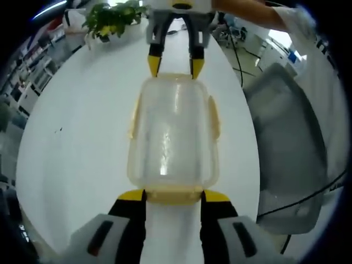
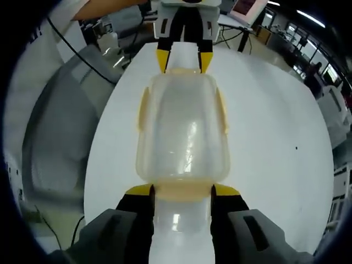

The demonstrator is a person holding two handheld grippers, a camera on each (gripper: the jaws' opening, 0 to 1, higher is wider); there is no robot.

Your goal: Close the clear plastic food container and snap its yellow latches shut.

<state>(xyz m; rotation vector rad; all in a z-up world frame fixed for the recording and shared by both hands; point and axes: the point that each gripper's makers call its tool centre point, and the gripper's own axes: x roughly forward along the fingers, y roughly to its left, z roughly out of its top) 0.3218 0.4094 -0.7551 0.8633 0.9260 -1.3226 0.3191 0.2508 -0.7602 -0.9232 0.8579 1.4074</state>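
Observation:
The clear plastic container [image 1: 173, 132] [image 2: 182, 132] lies lengthwise on the white table [image 1: 82, 143] with its lid on top. Pale yellow latches run along its long sides [image 1: 214, 116] [image 2: 144, 110], and another sits at the near end [image 1: 174, 194] [image 2: 182, 191]. My left gripper [image 1: 174, 196] is open, its yellow tips flanking that near end latch. Opposite it, my right gripper [image 1: 175, 66] is open at the far end. In the right gripper view the same holds mirrored: the right gripper [image 2: 182, 191] is near and the left gripper [image 2: 184, 60] is far. Whether the latches are snapped is unclear.
A potted plant [image 1: 111, 19] stands at the table's far end. A grey chair [image 1: 289, 148] [image 2: 60, 137] sits close beside the table edge, with black cables [image 1: 308, 195] trailing by it. A person's arm [image 1: 250, 12] reaches over the far gripper. Office desks lie beyond.

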